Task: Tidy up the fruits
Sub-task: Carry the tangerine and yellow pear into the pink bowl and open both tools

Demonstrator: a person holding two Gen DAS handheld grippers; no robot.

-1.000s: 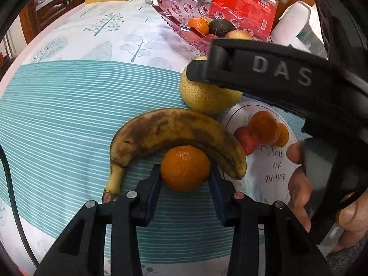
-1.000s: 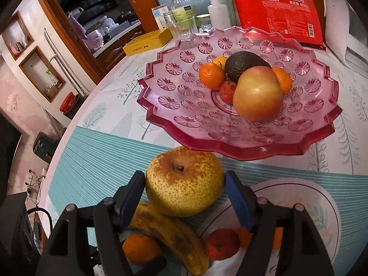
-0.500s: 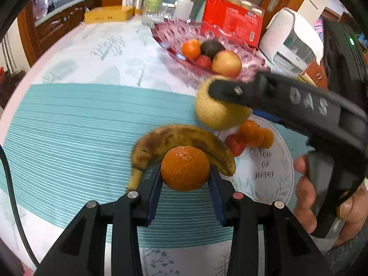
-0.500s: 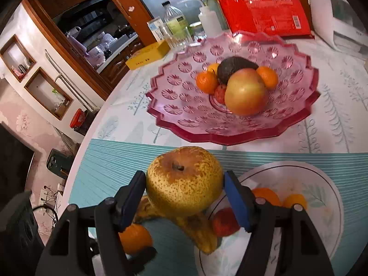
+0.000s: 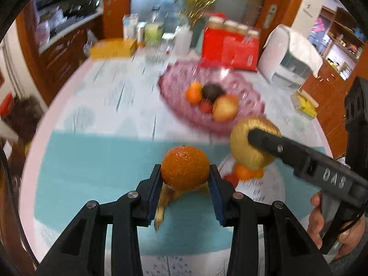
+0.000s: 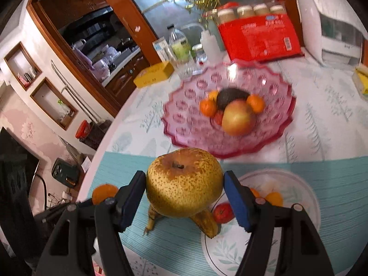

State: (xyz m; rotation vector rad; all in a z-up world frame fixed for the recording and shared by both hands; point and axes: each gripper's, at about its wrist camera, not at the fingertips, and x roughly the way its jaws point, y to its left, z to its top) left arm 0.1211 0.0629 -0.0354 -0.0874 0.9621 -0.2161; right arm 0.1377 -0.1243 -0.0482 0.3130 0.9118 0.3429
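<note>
Left gripper [image 5: 185,179]: both blue pads press the sides of an orange mandarin [image 5: 185,167], which is clear of the table. Its pitted skin is sharp while everything behind it is smeared.

Right gripper [image 6: 184,192]: jaws wide but clamped on a yellow-brown speckled pear [image 6: 184,182], stem up, pads flat against its flanks. In the left wrist view the same pear [image 5: 250,142] sits at 3 o'clock from the mandarin, pinched by the dark finger lettered "DAS", with a hand [image 5: 333,227] on the handle at lower right.

Under both held fruits: a browned banana [image 6: 204,222] lies on the teal striped placemat [image 6: 128,168], one end touching the rim of a white plate [image 6: 306,197]. The plate holds a small red fruit [image 6: 222,212] and small orange fruits [image 6: 273,198].

Pink glass fruit dish [image 6: 188,115] at 12 o'clock from the pear, on the tree-print tablecloth [image 6: 326,115]. It holds an apple [image 6: 237,119], a dark avocado [image 6: 231,96] and several mandarins [image 6: 207,108], all bunched at the centre.

Beyond the dish, at 12 o'clock: a red package [image 6: 260,39] topped by jars, a yellow box [image 6: 154,73], bottles [image 6: 180,43]. White appliance [image 6: 329,18] at 1 o'clock.
</note>
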